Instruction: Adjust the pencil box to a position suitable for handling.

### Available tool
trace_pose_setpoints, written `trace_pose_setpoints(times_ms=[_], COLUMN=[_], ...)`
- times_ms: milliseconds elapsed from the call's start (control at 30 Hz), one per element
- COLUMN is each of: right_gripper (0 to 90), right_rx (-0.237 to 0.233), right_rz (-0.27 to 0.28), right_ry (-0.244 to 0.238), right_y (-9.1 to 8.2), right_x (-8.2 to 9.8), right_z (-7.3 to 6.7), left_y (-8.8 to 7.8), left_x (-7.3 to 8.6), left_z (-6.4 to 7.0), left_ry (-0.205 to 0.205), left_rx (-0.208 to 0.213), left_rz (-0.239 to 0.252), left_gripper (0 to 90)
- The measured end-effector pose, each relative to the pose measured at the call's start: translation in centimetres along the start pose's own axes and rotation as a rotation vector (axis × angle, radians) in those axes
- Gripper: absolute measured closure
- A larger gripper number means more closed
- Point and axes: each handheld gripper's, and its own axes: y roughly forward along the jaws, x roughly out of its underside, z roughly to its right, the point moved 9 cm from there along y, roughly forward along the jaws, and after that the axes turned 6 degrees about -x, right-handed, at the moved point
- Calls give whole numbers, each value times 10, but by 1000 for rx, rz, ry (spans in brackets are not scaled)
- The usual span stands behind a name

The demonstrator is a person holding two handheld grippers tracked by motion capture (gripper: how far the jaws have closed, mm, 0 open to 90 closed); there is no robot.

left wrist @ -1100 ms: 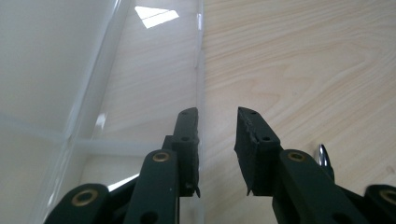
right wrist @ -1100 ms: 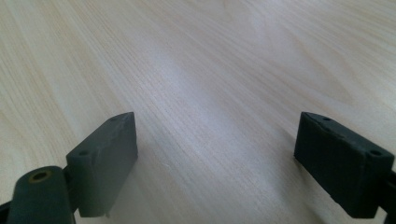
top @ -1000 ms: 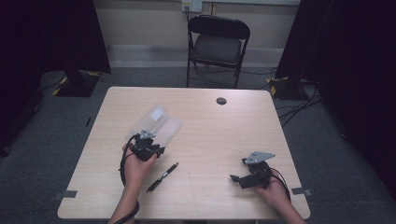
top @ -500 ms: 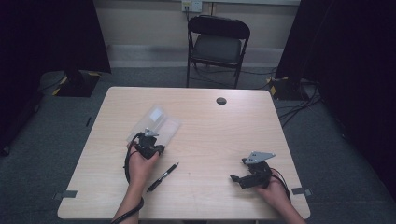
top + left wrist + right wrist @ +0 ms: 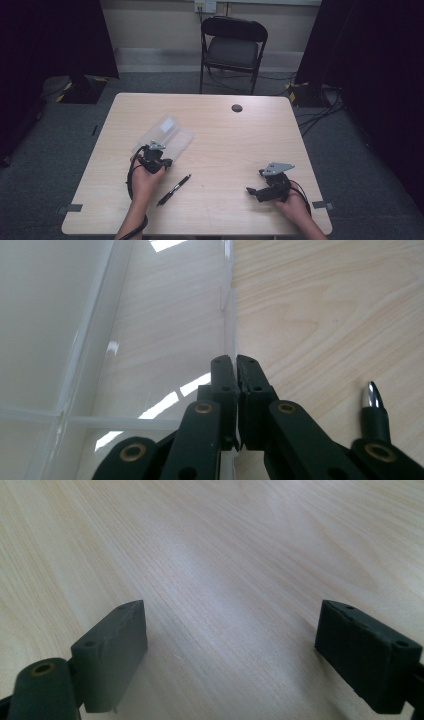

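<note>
A clear plastic case (image 5: 167,132) lies flat on the left half of the table (image 5: 225,145). My left gripper (image 5: 158,150) sits at the case's near edge. In the left gripper view the case (image 5: 150,315) spreads out to the left, and the left gripper (image 5: 235,360) is shut on its thin side wall, which runs in between the two pads. A black pen (image 5: 174,190) lies just right of that hand, and its silver tip (image 5: 372,400) is close by. My right gripper (image 5: 254,191) rests on the table near the front right, and in its own view the right gripper (image 5: 232,615) is open over bare wood.
A small black round disc (image 5: 237,108) sits near the table's far edge. A black folding chair (image 5: 234,45) stands behind the table. Cables run over the floor at the right (image 5: 320,112). Tape marks the table's front corners.
</note>
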Motion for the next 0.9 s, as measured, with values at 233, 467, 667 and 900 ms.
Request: trace_pose_setpoints(times_ms=[233, 467, 667, 900], right_gripper=[124, 124, 124, 124], right_rx=[0, 0, 0, 0], right_rz=[0, 0, -1, 0], right_ry=[-1, 0, 0, 0], right_y=[0, 0, 0, 0], right_x=[0, 0, 0, 0], right_z=[0, 0, 0, 0], left_y=[-10, -19, -25, -26], left_x=[11, 20, 26, 27], left_z=[-2, -4, -5, -6], left_ry=[22, 32, 55, 37], left_rx=[11, 7, 17, 18], left_rz=[-5, -5, -12, -5], left_gripper=[873, 872, 867, 809])
